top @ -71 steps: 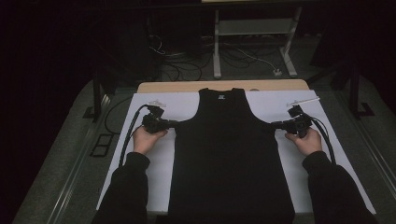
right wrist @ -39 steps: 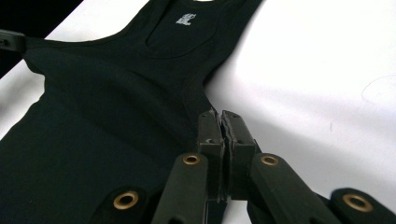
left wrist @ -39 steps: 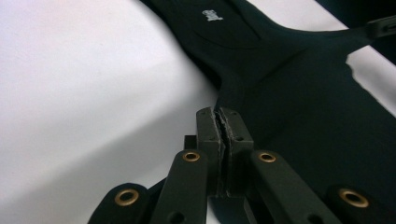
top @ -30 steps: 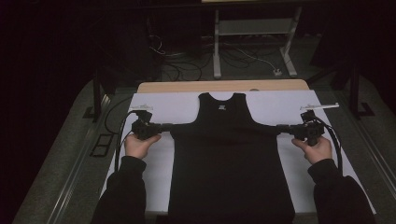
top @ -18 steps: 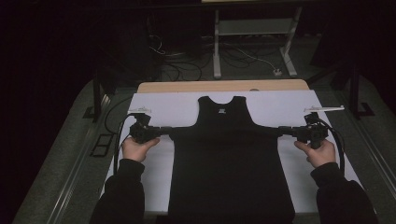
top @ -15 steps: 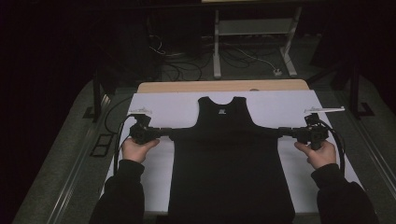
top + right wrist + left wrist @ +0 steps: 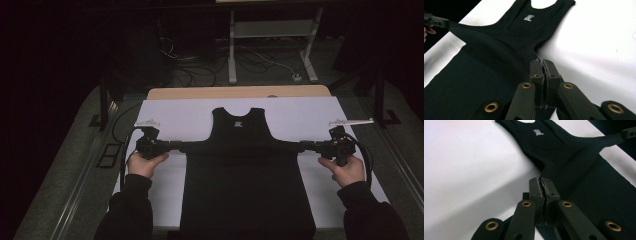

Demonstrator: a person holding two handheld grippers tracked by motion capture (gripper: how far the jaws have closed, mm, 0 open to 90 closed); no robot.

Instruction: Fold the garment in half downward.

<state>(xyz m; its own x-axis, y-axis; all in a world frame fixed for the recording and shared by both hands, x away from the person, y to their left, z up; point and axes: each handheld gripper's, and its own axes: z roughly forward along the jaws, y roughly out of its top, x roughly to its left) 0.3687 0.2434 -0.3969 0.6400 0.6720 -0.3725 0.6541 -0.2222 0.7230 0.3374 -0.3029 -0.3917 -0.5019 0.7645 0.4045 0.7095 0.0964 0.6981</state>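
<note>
A black tank top (image 7: 245, 175) with a small white neck label lies flat on the white sheet (image 7: 170, 117), neck away from me. My left gripper (image 7: 182, 146) is shut on the fabric at its left side below the armhole. My right gripper (image 7: 301, 145) is shut on the matching spot at the right side. The cloth is drawn taut into points between the two. In the left gripper view the jaws (image 7: 543, 181) pinch the black edge of the tank top (image 7: 579, 170). In the right gripper view the jaws (image 7: 542, 62) clamp the tank top (image 7: 499, 50) the same way.
The sheet covers a wooden table whose far edge (image 7: 240, 92) shows bare. Beyond it, cables and a white metal stand (image 7: 270, 45) sit on the dark floor. A black post (image 7: 104, 105) stands at the table's left, and another post (image 7: 381, 95) at its right.
Both hands have drawn apart, the right one more. The tank top's sides are stretched outward and its neck now lies nearer to me than before.
</note>
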